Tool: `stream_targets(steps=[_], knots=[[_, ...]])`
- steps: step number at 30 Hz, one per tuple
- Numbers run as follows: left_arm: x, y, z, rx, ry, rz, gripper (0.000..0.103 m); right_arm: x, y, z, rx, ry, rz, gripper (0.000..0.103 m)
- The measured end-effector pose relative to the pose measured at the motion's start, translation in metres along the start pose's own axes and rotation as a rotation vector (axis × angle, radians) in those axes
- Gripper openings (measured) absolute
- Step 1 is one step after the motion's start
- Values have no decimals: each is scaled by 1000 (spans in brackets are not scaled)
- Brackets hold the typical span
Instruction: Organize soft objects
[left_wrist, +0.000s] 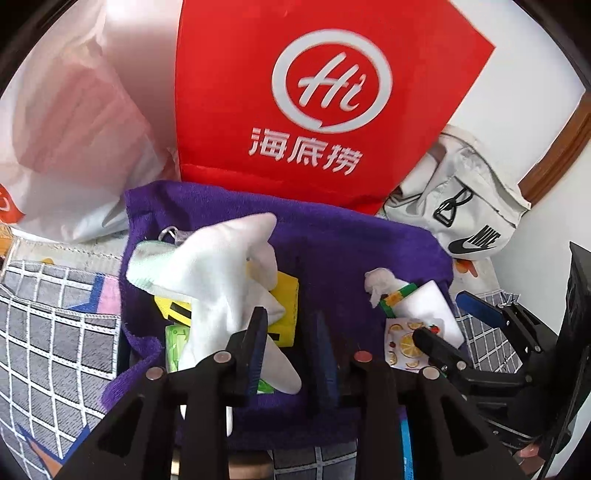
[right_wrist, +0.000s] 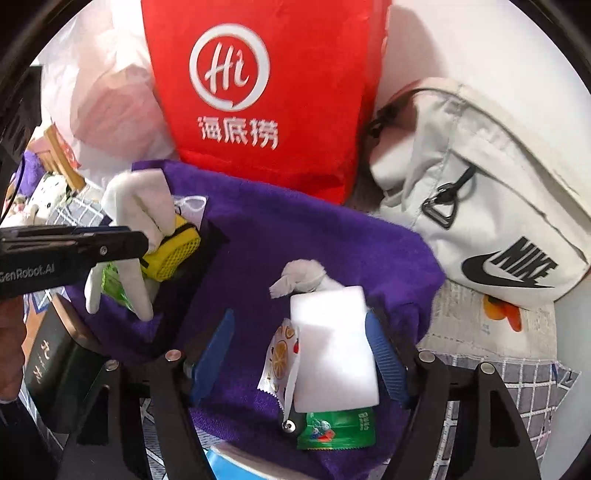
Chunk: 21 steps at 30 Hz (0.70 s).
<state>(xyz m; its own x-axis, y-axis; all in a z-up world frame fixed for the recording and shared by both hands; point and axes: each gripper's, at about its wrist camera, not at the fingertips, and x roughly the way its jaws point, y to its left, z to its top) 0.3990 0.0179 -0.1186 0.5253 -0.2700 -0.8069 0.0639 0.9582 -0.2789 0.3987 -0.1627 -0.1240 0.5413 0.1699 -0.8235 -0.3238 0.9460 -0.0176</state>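
Note:
A purple towel lies spread with small items on it. A white sock drapes over the outer side of my left gripper's left finger; the jaws stand slightly apart with bare towel showing between the pads. Beneath the sock sit a yellow mesh pouch and a green packet. My right gripper is open around a white sponge block, its left pad well clear. A fruit-print sachet and crumpled tissue lie beside the block.
A red paper bag stands behind the towel, a white plastic bag to its left, a white Nike pouch to its right. Another green packet lies near me. Grey grid-pattern cloth covers the surface. Plush toys sit far left.

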Motion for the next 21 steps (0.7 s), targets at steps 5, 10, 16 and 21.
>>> stream_targets(steps=[5, 10, 16, 21], knots=[[-23, -11, -3, 22, -47, 16, 45, -30, -11, 2, 96, -32, 22, 73], [-41, -27, -19, 62, -46, 64, 50, -57, -13, -14, 108, -21, 1, 73], [-85, -32, -53, 54, -85, 81, 64, -105, -6, -48, 157, -77, 10, 75], [-124, -31, -86, 35, -113, 79, 73, -149, 5, -75, 175, -162, -25, 100]])
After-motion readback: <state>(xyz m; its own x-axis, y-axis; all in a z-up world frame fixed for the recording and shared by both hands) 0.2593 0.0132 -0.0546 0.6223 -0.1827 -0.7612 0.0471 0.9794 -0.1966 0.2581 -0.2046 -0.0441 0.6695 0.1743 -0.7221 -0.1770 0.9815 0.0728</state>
